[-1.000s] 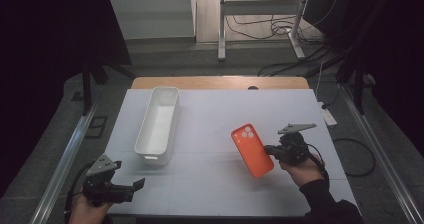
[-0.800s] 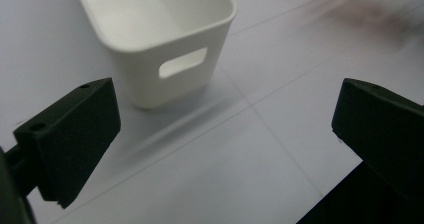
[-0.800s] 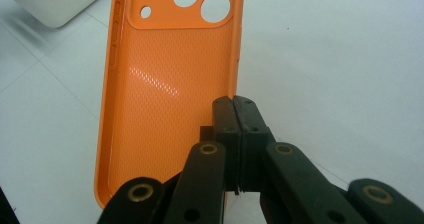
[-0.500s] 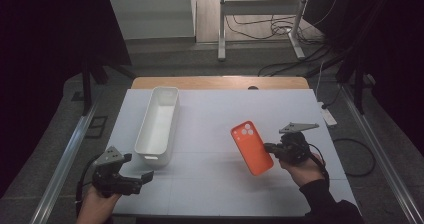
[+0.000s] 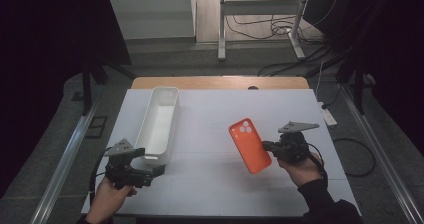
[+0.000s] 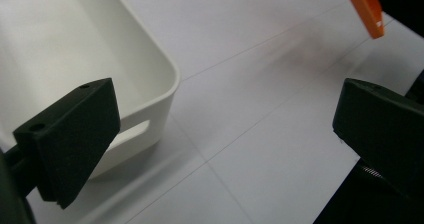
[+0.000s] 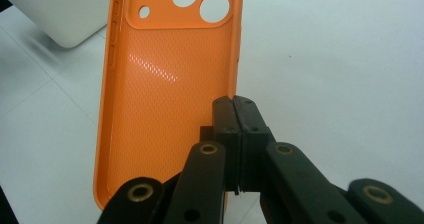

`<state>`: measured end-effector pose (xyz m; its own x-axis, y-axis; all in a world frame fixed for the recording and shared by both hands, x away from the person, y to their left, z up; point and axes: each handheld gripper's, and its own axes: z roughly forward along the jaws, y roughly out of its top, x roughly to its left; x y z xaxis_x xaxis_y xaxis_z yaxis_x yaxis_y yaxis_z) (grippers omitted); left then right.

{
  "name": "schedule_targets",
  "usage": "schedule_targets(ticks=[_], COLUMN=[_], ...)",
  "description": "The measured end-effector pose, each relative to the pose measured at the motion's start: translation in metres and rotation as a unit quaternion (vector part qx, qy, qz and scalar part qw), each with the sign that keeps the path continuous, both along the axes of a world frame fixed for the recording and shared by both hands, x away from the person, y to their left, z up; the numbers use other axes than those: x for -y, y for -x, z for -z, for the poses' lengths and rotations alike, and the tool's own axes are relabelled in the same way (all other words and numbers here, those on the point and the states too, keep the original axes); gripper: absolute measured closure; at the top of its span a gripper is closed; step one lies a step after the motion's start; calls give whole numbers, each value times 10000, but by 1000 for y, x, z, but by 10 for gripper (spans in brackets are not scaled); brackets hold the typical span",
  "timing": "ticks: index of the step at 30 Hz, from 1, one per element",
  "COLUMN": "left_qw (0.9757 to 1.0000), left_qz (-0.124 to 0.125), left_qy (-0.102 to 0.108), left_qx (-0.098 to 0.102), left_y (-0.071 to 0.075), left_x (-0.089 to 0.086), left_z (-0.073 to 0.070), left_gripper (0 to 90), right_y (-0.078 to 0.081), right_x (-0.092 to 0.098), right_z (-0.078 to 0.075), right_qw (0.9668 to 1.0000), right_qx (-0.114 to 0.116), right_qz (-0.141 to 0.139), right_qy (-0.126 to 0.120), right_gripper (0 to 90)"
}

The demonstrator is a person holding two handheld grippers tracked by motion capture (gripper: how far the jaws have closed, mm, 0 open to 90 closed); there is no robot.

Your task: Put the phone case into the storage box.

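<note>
Nearest the person, at about 7 o'clock on the white table (image 5: 220, 184), the left gripper (image 5: 150, 170) sits in the left hand (image 5: 111, 196) with its jaws spread wide and nothing between them; in the left gripper view they frame bare tabletop and the near corner of the white bin (image 6: 75, 59). At about 4 o'clock the right hand (image 5: 300, 170) holds the right gripper (image 5: 267, 148), whose jaws are pressed together on the side edge of an orange phone case (image 5: 249, 145). The case hangs clear of the table, tilted, its camera cutouts at the far end; the right gripper view shows its hollow inner face (image 7: 165, 84). Farther off, the long white bin (image 5: 161, 121) runs from 8 towards 11 o'clock, empty, its near end just beside the left gripper.
</note>
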<state>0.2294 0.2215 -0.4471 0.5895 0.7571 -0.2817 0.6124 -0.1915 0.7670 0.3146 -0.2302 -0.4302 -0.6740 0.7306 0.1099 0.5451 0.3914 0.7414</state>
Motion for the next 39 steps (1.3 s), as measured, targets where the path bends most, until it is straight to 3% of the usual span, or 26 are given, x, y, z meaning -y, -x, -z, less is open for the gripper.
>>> schedule_targets(ticks=[39], left_qw=[9978], left_qz=[577], left_qy=[294], left_qx=[-155], left_y=[-39], left_x=[52], left_z=[-3], left_gripper=[0], right_y=[3], right_x=[-26], right_z=[-6], right_qw=[9996], right_qx=[211], right_qz=[-149], right_qy=[-127], right_gripper=[889])
